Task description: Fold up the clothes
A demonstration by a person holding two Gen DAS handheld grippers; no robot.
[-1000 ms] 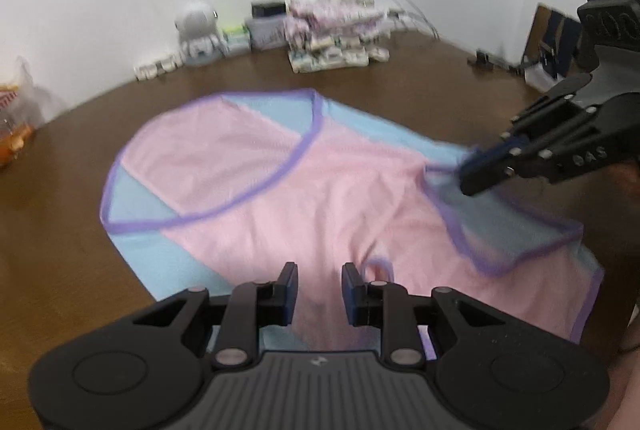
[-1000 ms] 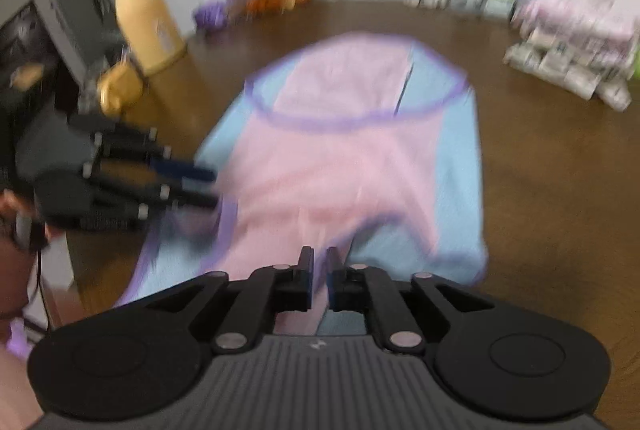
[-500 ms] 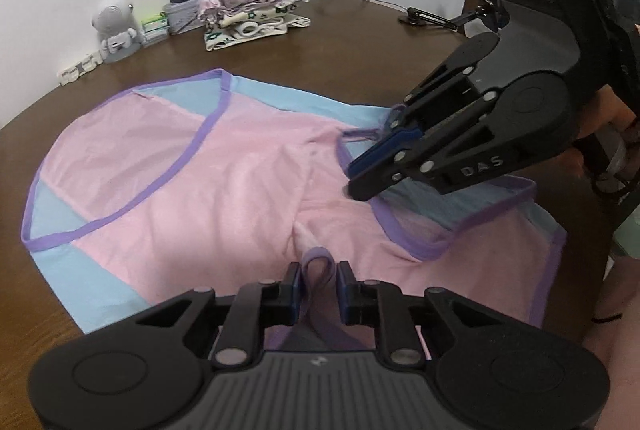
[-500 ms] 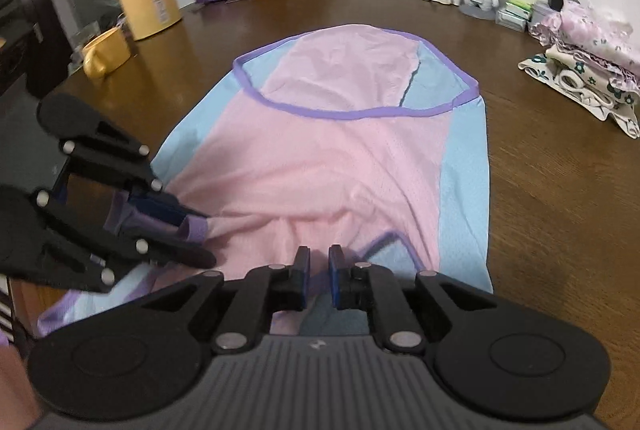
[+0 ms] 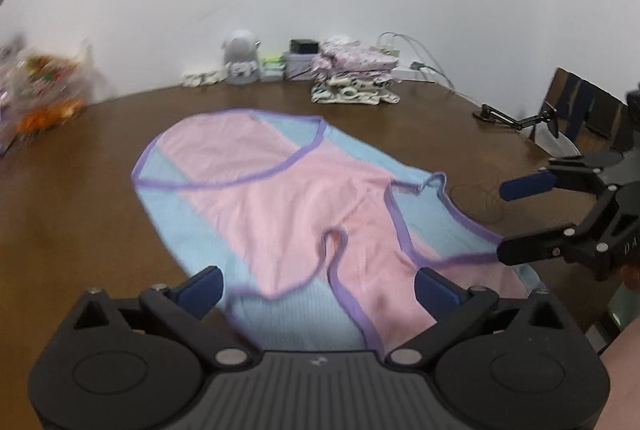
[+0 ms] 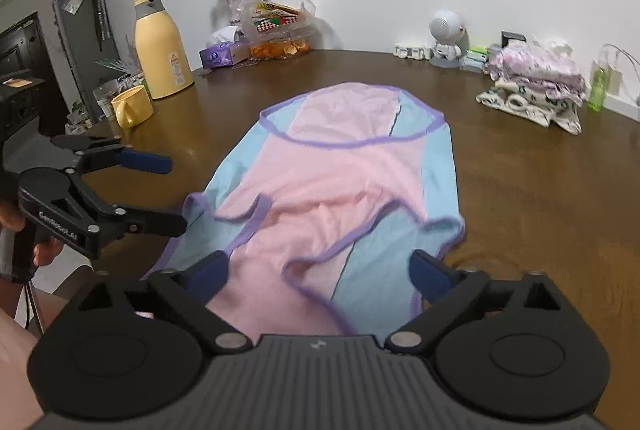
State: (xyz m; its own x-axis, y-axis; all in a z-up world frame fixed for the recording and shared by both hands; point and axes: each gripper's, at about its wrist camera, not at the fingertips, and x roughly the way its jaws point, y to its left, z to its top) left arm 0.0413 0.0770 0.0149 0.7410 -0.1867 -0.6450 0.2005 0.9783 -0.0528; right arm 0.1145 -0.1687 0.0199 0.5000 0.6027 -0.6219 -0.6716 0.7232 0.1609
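Observation:
A pink and light-blue sleeveless top (image 5: 280,198) with purple trim lies flat on the brown table (image 5: 80,190). Its two near purple straps (image 5: 334,250) rest folded onto the pink body (image 6: 340,182). At the near edge of the garment, my left gripper (image 5: 320,286) has its jaws opening wide; cloth lies below the gap, but the pads touch nothing. My right gripper (image 6: 320,270) is likewise opening over the near hem, holding nothing. Each gripper also shows in the other's view, the right gripper (image 5: 516,220) at the right and the left gripper (image 6: 168,192) at the left, both beside the garment.
A stack of folded clothes (image 6: 536,82) sits at the far right of the table. A yellow flask (image 6: 160,46), a yellow mug (image 6: 130,106), a tissue box (image 6: 224,52), flowers and a snack bag stand at the far left. A small white figure (image 6: 444,34) is by the wall.
Both grippers were shut on the purple straps; they have let go, opened wide and drawn back and apart. The straps now lie on the pink body.

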